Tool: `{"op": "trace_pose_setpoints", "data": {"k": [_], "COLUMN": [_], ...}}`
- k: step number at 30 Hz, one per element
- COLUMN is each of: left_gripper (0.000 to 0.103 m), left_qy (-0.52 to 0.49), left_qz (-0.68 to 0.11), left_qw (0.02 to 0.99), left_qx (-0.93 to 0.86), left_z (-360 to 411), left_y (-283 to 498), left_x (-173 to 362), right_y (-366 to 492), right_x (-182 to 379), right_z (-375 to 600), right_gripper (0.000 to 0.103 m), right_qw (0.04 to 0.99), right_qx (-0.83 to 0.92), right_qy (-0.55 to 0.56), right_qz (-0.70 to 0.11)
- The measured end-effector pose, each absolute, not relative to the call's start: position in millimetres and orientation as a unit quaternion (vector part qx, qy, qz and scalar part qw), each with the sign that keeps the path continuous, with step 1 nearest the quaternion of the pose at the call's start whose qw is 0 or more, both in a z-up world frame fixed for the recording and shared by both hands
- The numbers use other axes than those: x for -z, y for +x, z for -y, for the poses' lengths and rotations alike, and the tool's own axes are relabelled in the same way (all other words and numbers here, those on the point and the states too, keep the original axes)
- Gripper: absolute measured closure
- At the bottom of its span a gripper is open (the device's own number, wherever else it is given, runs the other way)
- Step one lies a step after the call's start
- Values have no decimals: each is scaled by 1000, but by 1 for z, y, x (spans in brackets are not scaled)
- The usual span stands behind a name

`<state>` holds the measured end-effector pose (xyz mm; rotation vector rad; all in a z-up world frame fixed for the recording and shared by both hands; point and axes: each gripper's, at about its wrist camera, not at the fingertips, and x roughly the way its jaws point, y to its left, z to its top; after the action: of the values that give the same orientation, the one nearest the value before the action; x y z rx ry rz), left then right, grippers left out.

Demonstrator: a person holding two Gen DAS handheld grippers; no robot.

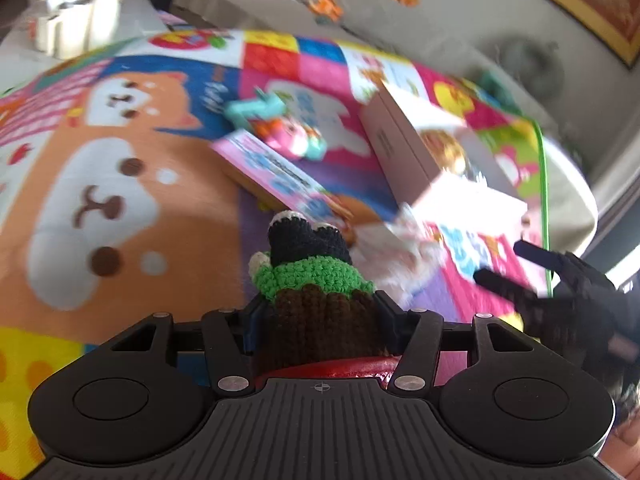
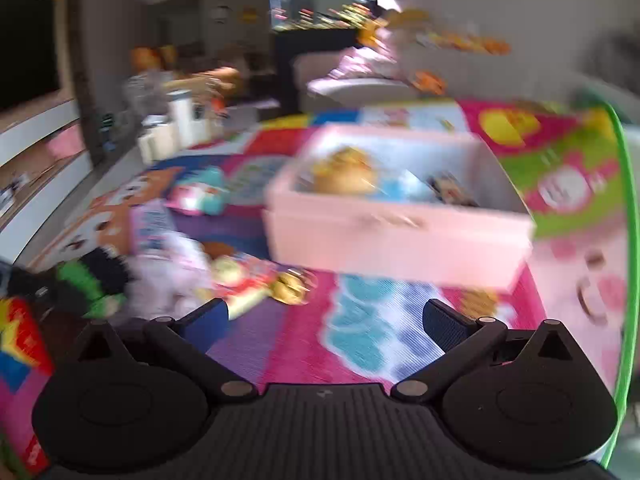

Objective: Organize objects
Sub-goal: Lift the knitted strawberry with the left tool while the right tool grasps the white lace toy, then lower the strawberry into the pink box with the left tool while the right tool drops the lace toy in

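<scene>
My left gripper is shut on a crocheted toy with a brown body, green collar and black top, held above a colourful play mat. The same toy shows blurred at the left of the right wrist view. My right gripper is open and empty above the mat, and it shows at the right of the left wrist view. A pink box holding several toys stands ahead of it; it also shows in the left wrist view.
A pink booklet and a teal-and-pink toy lie on the mat. A white plush and small snack packets lie near the box. White bottles stand beyond the mat. A green mat edge runs along the right.
</scene>
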<state>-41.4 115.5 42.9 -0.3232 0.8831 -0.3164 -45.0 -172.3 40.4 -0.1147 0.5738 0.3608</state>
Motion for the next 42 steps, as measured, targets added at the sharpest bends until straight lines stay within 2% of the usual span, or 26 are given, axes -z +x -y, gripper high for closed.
{"op": "trace_pose_setpoints", "data": {"k": [3,5,7,8,9,10,11,13,20,24,28,32,36,38,42], "left_gripper": [44,44,44,44,44,44,44,44,44,44,43,43,45,45,45], "left_qy": [-166,-159,-152,-149,-147,-144,-142,-131,-133,-122,-156,-181,-134,-113,-142], "left_qz": [-410,-402,-397,-396,-397,-398,-400,-404,-384,-354,-318,-287,-337,-327,-279], "left_qw": [886,893,897,897,897,897,896,896,893,893,888,889,895,904,911], "left_qx": [137,129,125,126,126,127,129,134,196,251,292,307,258,252,269], "left_z": [-129,-134,-134,-134,-134,-132,-132,-127,-93,-39,23,80,125,128,92], "left_y": [-47,-50,-53,-54,-56,-57,-58,-60,-49,-10,54,109,145,144,120], "left_x": [-49,-54,-58,-59,-59,-60,-59,-60,-83,-110,-128,-115,-81,-73,-80], "right_y": [-51,-47,-38,-33,-29,-24,-25,-26,-65,-76,-77,-71,-62,-59,-51], "right_x": [-45,-42,-36,-32,-29,-25,-25,-30,-79,-100,-104,-96,-82,-76,-70], "right_z": [134,112,93,86,81,77,76,81,171,229,266,288,297,302,315], "right_gripper": [0,4,19,22,34,50,54,79,80,80,80,80,80,80,80], "right_qw": [932,924,917,915,914,911,916,913,934,957,971,972,970,969,966], "right_qx": [-219,-242,-250,-249,-247,-244,-235,-238,-233,-172,-122,-100,-78,-69,-66], "right_qy": [-114,-135,-149,-153,-157,-161,-167,-163,-74,-32,5,33,27,23,42], "right_qz": [-265,-265,-272,-277,-282,-290,-280,-287,-259,-230,-205,-208,-228,-237,-247]}}
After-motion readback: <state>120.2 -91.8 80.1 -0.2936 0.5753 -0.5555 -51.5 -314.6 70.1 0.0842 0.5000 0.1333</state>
